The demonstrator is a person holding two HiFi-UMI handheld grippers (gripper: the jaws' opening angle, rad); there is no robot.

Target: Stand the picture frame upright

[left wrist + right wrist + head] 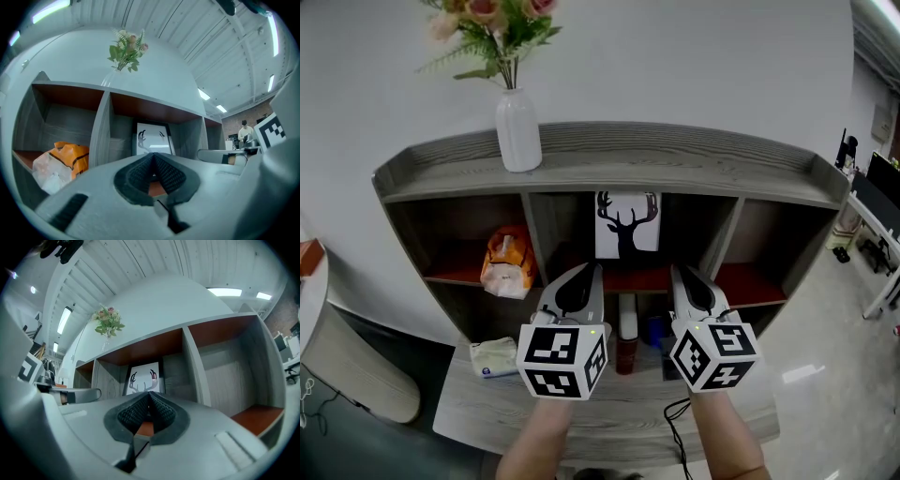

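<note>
Seen from above, a grey wooden shelf unit (609,159) with three open compartments stands against a pale wall. At far left, on the lower ledge, lies a small white tissue pack (494,357). Above it, an orange and white bag (506,262) sits in the left compartment. On the top board, above the divider between the left and middle compartments, stands a white vase (518,131) of pink flowers (492,23).

The person's left forearm (539,441) reaches forward from the bottom edge, with the marker cube nearest the camera. The left gripper (584,278) is held about level and points into the unit, angled slightly inward. Its jaws are pressed together with nothing between them, and its tip is short of the middle compartment.

The picture frame (627,224), a white print of black deer antlers, stands upright at the back of the middle compartment. It is centred between the two gripper tips and well beyond them, touched by neither. On the lower ledge between the grippers stands a dark red container (626,347), with a blue item (654,328) just beside it.

The right forearm (727,441) mirrors the left, side by side with it. The right gripper (682,278) points forward, tilted slightly upward and inward. Its jaws are also closed tight on nothing. A black cable (675,422) trails across the ledge below it.
</note>
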